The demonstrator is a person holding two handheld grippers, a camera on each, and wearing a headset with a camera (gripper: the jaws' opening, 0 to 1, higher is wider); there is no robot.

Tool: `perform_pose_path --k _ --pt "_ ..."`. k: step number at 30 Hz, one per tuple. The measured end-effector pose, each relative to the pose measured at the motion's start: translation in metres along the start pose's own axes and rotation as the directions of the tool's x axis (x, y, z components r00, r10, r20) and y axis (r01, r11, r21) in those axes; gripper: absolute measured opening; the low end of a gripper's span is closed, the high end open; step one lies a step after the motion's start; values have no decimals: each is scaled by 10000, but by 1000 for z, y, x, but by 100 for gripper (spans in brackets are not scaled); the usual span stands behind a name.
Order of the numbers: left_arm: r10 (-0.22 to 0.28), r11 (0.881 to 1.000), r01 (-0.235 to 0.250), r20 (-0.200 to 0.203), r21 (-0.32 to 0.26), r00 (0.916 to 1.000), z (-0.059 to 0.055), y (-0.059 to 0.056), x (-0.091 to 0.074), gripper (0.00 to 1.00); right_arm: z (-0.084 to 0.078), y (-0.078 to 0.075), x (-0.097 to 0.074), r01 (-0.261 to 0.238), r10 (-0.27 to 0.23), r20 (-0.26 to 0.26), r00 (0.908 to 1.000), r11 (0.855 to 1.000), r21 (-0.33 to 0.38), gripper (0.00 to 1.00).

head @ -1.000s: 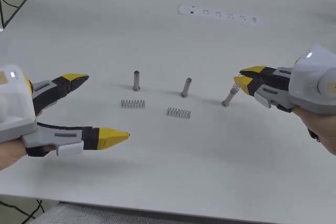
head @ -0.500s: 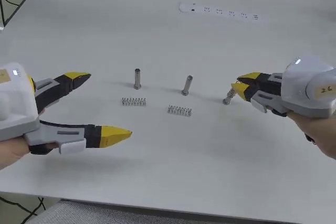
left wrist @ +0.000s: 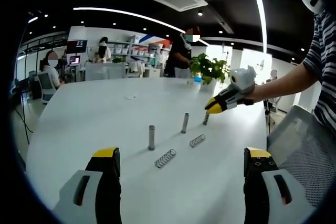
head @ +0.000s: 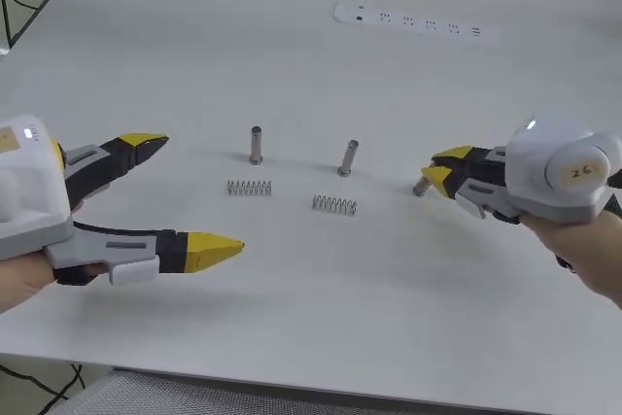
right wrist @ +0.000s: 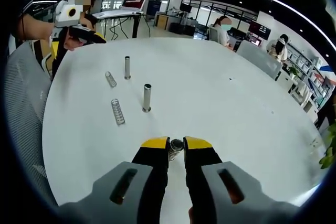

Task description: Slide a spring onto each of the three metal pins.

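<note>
The fitted spring (right wrist: 172, 154) sits around the right-hand pin (right wrist: 177, 143), and the right gripper (head: 439, 168) is pinched onto it, yellow tips nearly together with the coil between them. Further left on the white table (head: 321, 318) the middle pin (head: 348, 157) and the left pin (head: 256, 144) stand bare, each with a loose spring lying just in front of it: one spring (head: 334, 204) by the middle pin, another spring (head: 249, 188) by the left pin. Nothing lies between them and the tongs. The left gripper (head: 185, 196) hangs off to the left, well apart from the pins, jaws spread wide and holding nothing. A power strip (head: 418, 26) lies at the far side.
</note>
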State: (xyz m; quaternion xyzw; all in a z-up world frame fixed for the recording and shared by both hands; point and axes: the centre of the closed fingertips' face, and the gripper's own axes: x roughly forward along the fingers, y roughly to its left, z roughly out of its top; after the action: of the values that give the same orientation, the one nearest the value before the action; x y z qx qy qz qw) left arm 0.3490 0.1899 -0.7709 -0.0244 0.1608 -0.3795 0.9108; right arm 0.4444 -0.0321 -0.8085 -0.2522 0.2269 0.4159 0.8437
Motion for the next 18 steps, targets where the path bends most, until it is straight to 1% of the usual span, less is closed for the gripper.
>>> perform_pose_path --k 9,13,14,15,18 --pt "4 10000 -4 -31 18 10000 0 1 0 97 -1 1 1 -26 27 -24 10000 9998 204 12" --pt "-20 10000 20 -24 22 10000 0 0 0 97 -1 1 1 -22 21 29 10000 9990 439 13" --pt "-14 10000 14 -12 15 10000 1 0 0 97 -1 0 1 -26 21 81 10000 9983 583 13" --pt "-10 10000 10 -9 24 10000 1 0 0 97 -1 1 0 -88 71 171 9998 9950 993 13" --pt "-18 10000 18 -17 37 10000 0 0 1 97 0 -3 0 56 -80 235 9997 9948 1018 20"
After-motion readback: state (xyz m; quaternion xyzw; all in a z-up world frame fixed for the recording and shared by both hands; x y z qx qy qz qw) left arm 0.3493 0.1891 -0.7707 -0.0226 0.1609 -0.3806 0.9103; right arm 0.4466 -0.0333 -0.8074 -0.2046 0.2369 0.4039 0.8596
